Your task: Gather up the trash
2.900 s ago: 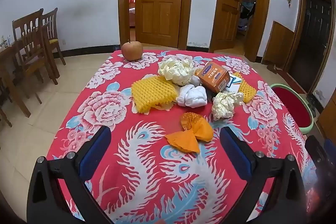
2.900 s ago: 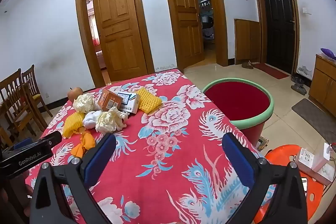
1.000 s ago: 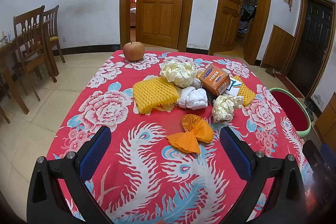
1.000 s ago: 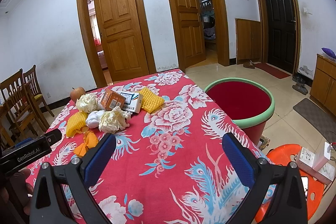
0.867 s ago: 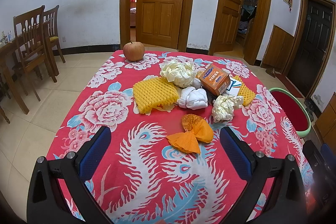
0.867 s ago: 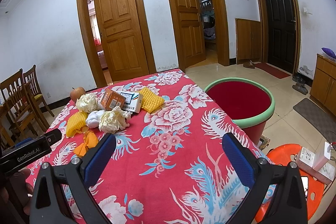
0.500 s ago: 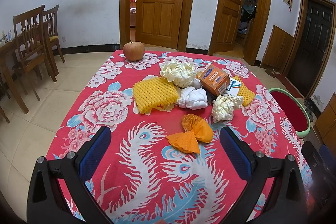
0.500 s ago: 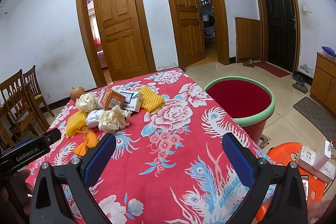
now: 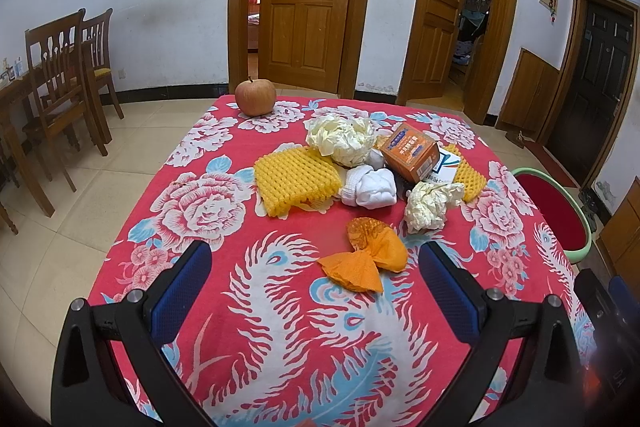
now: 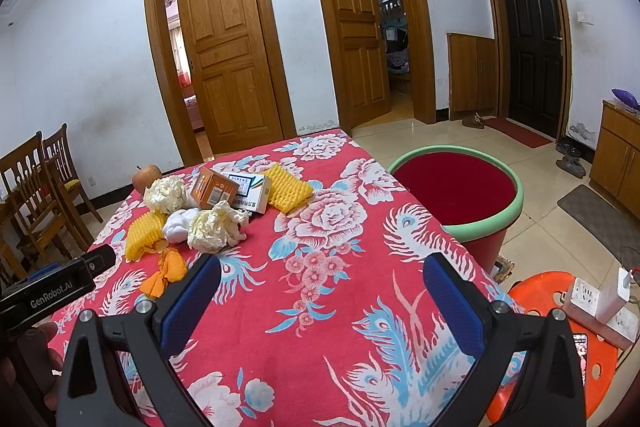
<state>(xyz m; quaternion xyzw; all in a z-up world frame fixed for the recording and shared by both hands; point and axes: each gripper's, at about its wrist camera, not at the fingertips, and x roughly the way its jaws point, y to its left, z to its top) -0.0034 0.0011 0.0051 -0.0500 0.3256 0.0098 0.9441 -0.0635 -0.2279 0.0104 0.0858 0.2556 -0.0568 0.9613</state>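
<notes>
Trash lies in a cluster on the red flowered tablecloth (image 9: 224, 307): an orange paper wad (image 9: 366, 259), a yellow foam net (image 9: 294, 179), a white wad (image 9: 372, 185), two crumpled cream papers (image 9: 430, 203) (image 9: 342, 139), an orange box (image 9: 410, 151) and a second foam net (image 9: 468, 175). The same cluster shows in the right wrist view (image 10: 216, 223). My left gripper (image 9: 314, 283) is open and empty, just short of the orange wad. My right gripper (image 10: 320, 291) is open and empty over the cloth, right of the cluster. A red bin with a green rim (image 10: 456, 187) stands beside the table.
An apple (image 9: 255, 97) sits at the table's far edge. Wooden chairs (image 9: 64, 75) stand to the left. An orange stool (image 10: 560, 331) with a power strip is at the lower right. The left gripper's body (image 10: 52, 291) shows at the left of the right wrist view.
Almost nothing has moved. Both grippers stay open and hover in place, with only a slight drift of the views.
</notes>
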